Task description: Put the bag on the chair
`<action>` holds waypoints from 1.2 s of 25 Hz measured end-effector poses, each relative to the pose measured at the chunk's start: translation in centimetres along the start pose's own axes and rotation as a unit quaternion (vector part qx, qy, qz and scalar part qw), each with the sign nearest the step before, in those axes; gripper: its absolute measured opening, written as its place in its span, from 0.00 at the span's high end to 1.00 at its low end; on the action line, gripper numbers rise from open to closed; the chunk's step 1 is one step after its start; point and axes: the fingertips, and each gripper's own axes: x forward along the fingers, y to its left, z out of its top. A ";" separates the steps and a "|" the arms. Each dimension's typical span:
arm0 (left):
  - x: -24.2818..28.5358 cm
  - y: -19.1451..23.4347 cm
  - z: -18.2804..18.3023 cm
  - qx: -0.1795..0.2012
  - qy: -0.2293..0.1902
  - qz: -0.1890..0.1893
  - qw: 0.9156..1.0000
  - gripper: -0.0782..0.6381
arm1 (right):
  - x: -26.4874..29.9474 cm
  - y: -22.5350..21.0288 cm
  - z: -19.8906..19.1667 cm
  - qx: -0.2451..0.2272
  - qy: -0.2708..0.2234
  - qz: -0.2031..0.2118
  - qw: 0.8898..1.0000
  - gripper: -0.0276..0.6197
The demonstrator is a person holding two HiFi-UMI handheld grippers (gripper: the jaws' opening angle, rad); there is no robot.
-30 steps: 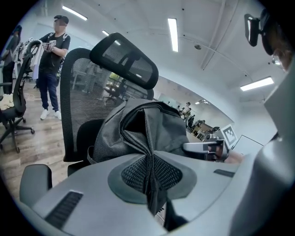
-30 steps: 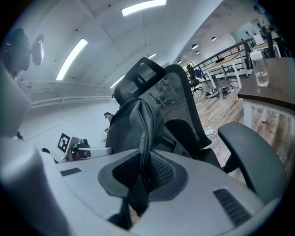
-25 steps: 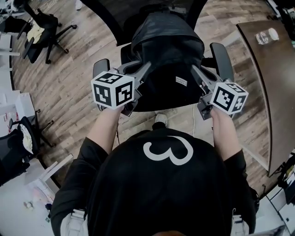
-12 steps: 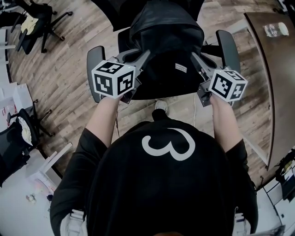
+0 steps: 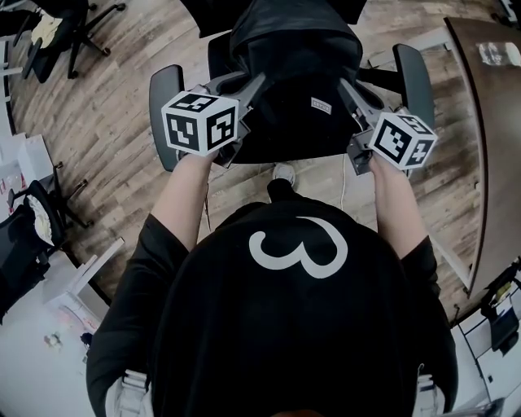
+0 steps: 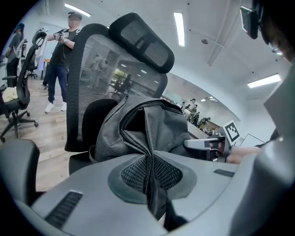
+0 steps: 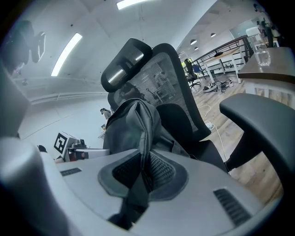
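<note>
A dark grey bag (image 5: 295, 85) hangs over the seat of a black mesh office chair (image 5: 167, 114). My left gripper (image 5: 254, 89) is shut on a fold of the bag's left side, and the fabric (image 6: 150, 175) runs pinched between its pads. My right gripper (image 5: 348, 91) is shut on the bag's right side, where the cloth (image 7: 140, 177) is clamped the same way. Seen from the left gripper, the bag (image 6: 152, 126) stands in front of the chair's backrest (image 6: 106, 69) and headrest. The right gripper view shows the bag (image 7: 133, 126) against that backrest (image 7: 161, 78). Whether the bag rests on the seat I cannot tell.
The chair's armrests (image 5: 413, 73) flank the bag on both sides. A brown table (image 5: 496, 106) stands at the right with a clear cup (image 5: 498, 53) on it. Other office chairs (image 5: 49, 24) sit at the far left on the wood floor. A person (image 6: 62, 60) stands in the background.
The bag, the chair and both grippers have shifted up in the head view, and the chair's armrests now show more fully beside the bag. Both grips on the bag are unchanged.
</note>
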 end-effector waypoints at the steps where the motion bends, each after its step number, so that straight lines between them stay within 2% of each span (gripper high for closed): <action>1: 0.1 0.1 -0.1 -0.004 0.001 0.000 1.000 0.83 | 0.1 -0.1 -0.1 0.003 -0.003 0.001 1.000 0.87; 10: 1.0 1.1 -1.0 -0.033 -0.001 -0.012 0.999 0.83 | 0.9 -0.9 -0.9 0.012 -0.019 -0.003 1.000 0.87; 17: 1.5 1.8 -1.7 -0.039 0.007 0.008 0.999 0.83 | 1.1 -1.2 -1.3 0.007 -0.015 -0.003 1.000 0.87; 23: 1.5 1.9 -1.6 -0.063 0.003 0.007 0.998 0.82 | 0.9 -1.2 -1.3 -0.002 -0.009 0.000 1.000 0.86; 30: 1.5 2.4 -1.7 -0.059 0.006 0.027 0.998 0.79 | 1.1 -1.0 -1.3 0.001 -0.003 0.008 1.000 0.85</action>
